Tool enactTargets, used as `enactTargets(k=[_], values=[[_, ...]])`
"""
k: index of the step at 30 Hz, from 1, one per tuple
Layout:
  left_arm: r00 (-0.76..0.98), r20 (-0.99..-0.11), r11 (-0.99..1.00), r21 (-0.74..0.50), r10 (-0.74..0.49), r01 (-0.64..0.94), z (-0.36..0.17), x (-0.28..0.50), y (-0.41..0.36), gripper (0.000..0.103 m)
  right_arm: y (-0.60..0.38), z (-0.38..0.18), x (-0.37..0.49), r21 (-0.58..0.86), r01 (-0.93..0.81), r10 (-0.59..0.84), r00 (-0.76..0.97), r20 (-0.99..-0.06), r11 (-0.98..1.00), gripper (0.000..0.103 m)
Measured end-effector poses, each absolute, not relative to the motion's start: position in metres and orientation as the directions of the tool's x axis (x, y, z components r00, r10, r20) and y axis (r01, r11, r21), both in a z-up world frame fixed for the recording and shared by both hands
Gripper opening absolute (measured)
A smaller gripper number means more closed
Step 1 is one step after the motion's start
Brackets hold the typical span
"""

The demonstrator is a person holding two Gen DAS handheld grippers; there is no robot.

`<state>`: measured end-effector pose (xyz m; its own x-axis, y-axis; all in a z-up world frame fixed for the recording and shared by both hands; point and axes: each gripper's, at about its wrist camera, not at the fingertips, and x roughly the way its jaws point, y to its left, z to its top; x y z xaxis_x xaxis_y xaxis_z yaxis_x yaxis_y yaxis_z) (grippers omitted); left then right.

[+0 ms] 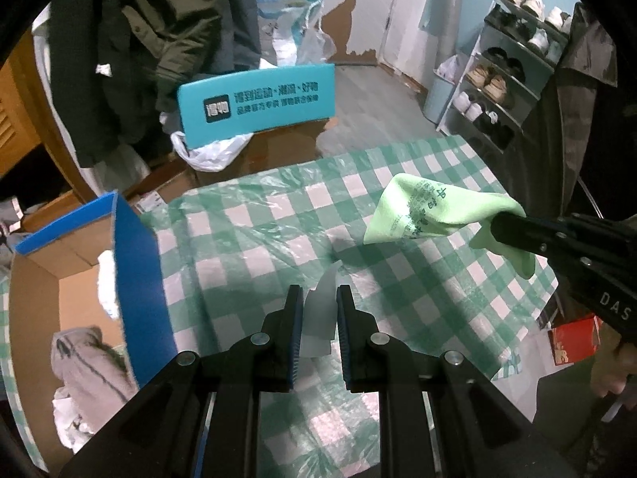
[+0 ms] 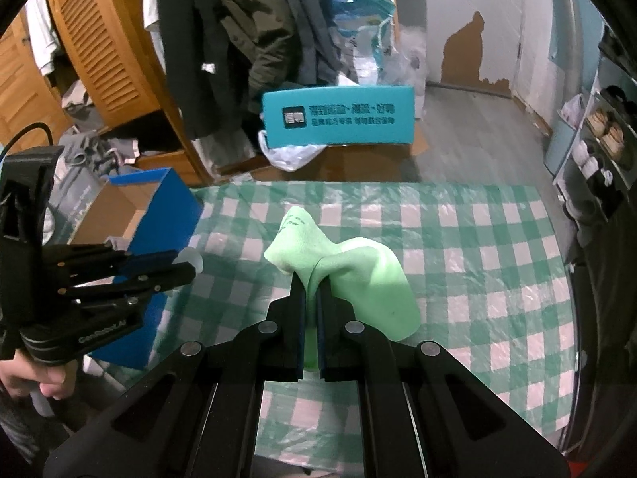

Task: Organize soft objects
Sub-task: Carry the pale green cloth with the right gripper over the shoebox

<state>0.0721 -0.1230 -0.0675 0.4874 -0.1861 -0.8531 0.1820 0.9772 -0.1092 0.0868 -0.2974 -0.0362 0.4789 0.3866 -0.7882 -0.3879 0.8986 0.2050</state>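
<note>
My right gripper (image 2: 311, 279) is shut on a light green cloth (image 2: 346, 271) and holds it above the green checked tablecloth (image 2: 477, 239). In the left wrist view the same cloth (image 1: 430, 211) hangs from the right gripper (image 1: 501, 225) at the right. My left gripper (image 1: 317, 298) holds a thin pale translucent sheet (image 1: 320, 318) between its jaws, which stand a little apart around it. In the right wrist view the left gripper (image 2: 187, 265) sits at the left, beside the blue box.
An open blue cardboard box (image 1: 135, 279) stands at the table's left with a grey garment (image 1: 87, 362) and white items inside. A teal box lid (image 1: 258, 103), hanging coats (image 1: 159, 40) and plastic bags lie beyond the table. A shoe rack (image 1: 505, 79) stands at the right.
</note>
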Motion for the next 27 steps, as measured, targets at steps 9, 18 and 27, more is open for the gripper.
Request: enactTargets(k=[9, 18, 27], values=[[0.519, -0.839, 0.985, -0.109, -0.161, 0.131, -0.050, 0.057, -0.089, 0.016, -0.269, -0.021, 0.082, 0.205, -0.435, 0.418, 0.479, -0.772, 0.877, 0.004], [0.534, -0.835, 0.991, -0.115, -0.133, 0.068, -0.044, 0.047, -0.052, 0.017, -0.236, -0.010, 0.081, 0.210, -0.483, 0.454, 0.468, -0.758, 0.850, 0.004], [0.541, -0.833, 0.992, -0.127, -0.114, 0.014, -0.043, 0.037, -0.018, 0.017, -0.196, -0.003, 0.079, 0.195, -0.537, 0.475, 0.451, -0.756, 0.821, 0.004]])
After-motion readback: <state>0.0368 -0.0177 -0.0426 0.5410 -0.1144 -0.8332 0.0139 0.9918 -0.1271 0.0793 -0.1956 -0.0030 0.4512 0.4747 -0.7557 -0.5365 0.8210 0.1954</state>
